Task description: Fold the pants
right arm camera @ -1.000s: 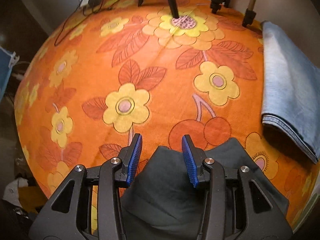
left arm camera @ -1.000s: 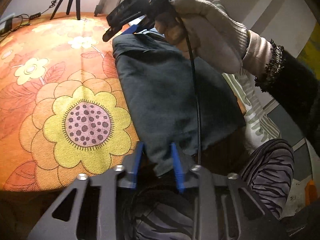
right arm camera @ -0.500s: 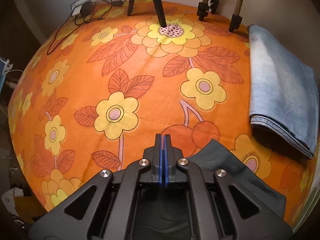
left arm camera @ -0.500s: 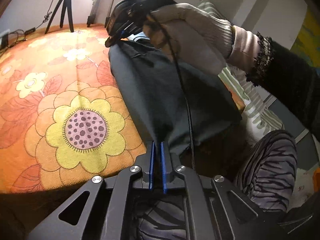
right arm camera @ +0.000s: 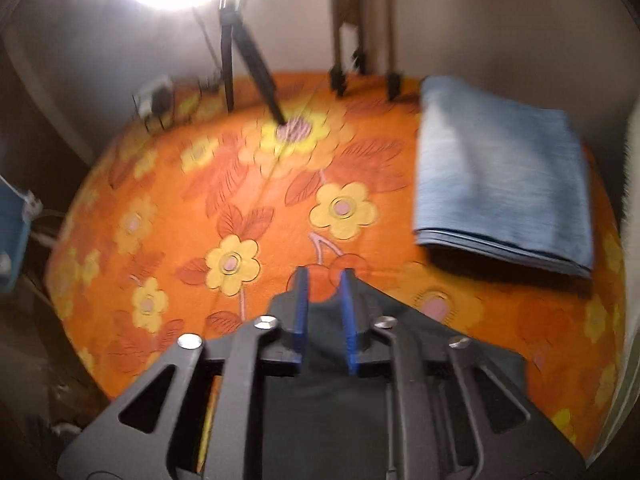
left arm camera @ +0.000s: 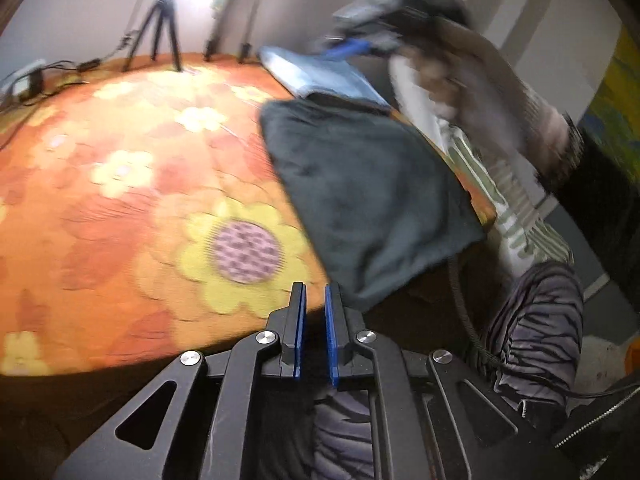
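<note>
The dark grey pants (left arm camera: 372, 196) lie folded on the orange flowered cloth (left arm camera: 120, 208), near its right edge. My left gripper (left arm camera: 314, 300) hangs just off the pants' near left corner, its blue pads a small gap apart and empty. In the right wrist view the pants (right arm camera: 328, 400) lie under my right gripper (right arm camera: 324, 280), whose pads stand apart above the fold's far edge with nothing between them. The right gripper also shows, blurred, in the left wrist view (left arm camera: 360, 46), lifted above the far end of the pants.
Folded blue jeans (right arm camera: 500, 184) lie at the far right of the cloth, beyond the dark pants; they also show in the left wrist view (left arm camera: 320, 76). Tripod legs (right arm camera: 248, 64) and cables stand at the far edge. My striped-trousered leg (left arm camera: 532, 320) is at the table's near side.
Both grippers were shut on the pants' edge half a second ago; now both have opened and let go. Both have lifted and pulled back, and the pants lie flat.
</note>
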